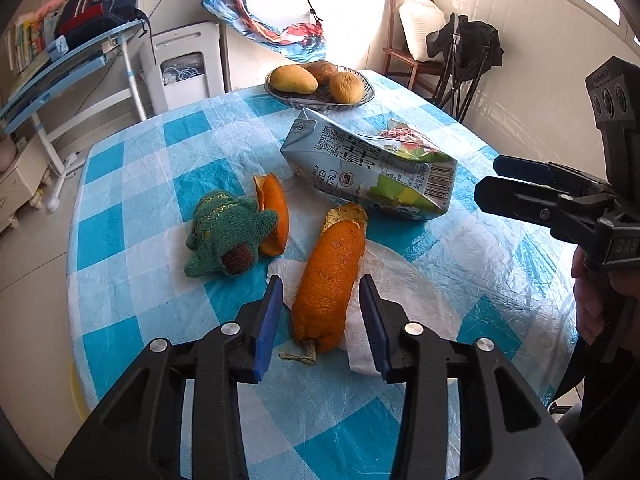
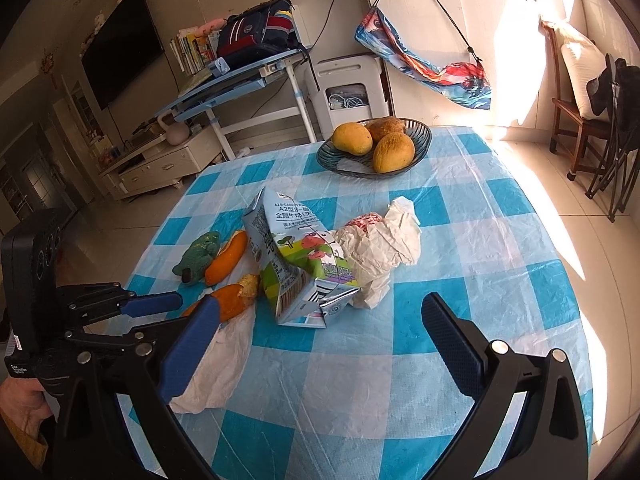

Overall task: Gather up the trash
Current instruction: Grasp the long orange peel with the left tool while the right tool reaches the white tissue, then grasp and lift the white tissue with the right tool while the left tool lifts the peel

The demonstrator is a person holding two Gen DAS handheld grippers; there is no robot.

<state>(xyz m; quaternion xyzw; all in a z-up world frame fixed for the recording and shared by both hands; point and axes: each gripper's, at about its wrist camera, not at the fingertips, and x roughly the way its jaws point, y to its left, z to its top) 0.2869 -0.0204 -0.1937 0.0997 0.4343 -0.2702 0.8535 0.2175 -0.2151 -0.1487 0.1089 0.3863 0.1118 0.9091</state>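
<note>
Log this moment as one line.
left gripper: open, jaws straddling orange peel | right gripper: open, empty | milk carton: on table

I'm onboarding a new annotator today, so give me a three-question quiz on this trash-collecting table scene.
1. True or false: the left hand-held gripper is shut on the long orange peel.
2. What lies under that peel: a) white tissue, b) glass fruit bowl, c) milk carton?
3. Which soft item touches the smaller orange peel?

Key: 1 false, its jaws are open on either side of it; 2 a; 3 the green knitted toy.
</note>
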